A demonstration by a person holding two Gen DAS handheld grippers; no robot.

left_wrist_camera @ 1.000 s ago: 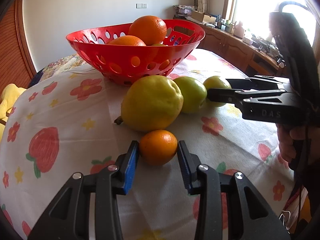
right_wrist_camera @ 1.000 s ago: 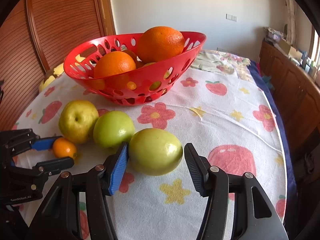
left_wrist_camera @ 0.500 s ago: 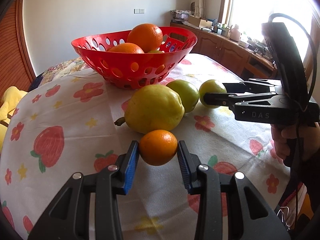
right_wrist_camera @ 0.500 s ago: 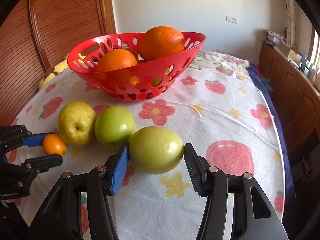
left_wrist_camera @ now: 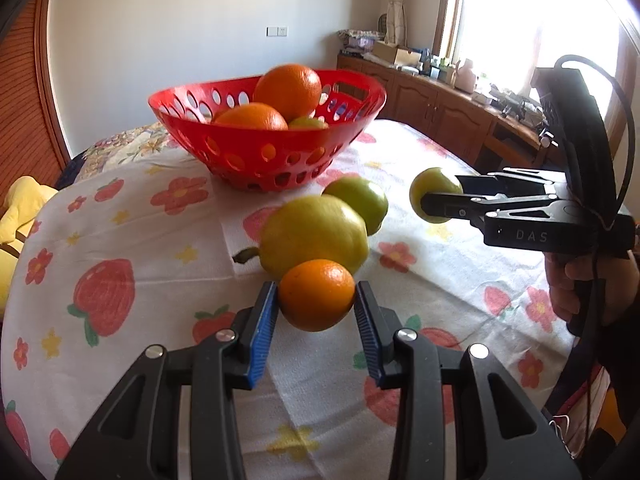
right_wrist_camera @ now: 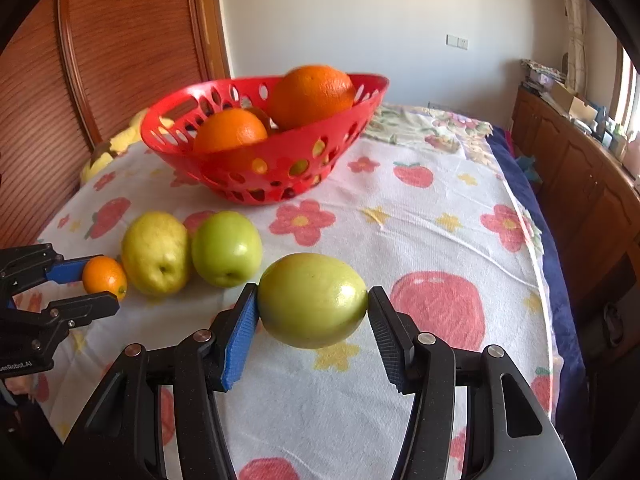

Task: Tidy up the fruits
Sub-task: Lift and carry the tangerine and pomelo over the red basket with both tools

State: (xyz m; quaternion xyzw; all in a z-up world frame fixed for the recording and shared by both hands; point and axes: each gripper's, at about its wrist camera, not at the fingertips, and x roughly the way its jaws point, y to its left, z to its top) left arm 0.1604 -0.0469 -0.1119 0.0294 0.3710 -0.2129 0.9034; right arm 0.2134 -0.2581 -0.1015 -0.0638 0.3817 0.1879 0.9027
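Orange first: a small mandarin [left_wrist_camera: 316, 295] sits clamped between the pads of the left claw [left_wrist_camera: 316, 312], low centre in the left wrist view, and looks lifted just clear of the surface [left_wrist_camera: 120, 216]. Over in the right wrist view, the right claw [right_wrist_camera: 313, 320] has its pads pressed on both sides of a green fruit [right_wrist_camera: 313, 300] (a wider hold than the left one), centre frame, its shadow on the cloth below. Two fruits are down on the flowered cloth at left of centre there, a yellow pear [right_wrist_camera: 155, 252] touching a green apple [right_wrist_camera: 226, 249]. Behind them, upper middle, stands the red basket [right_wrist_camera: 280, 152] with a big orange [right_wrist_camera: 311, 96] and another orange [right_wrist_camera: 230, 130] inside. A hand [left_wrist_camera: 576, 284] grips the right claw's handle at the right edge.
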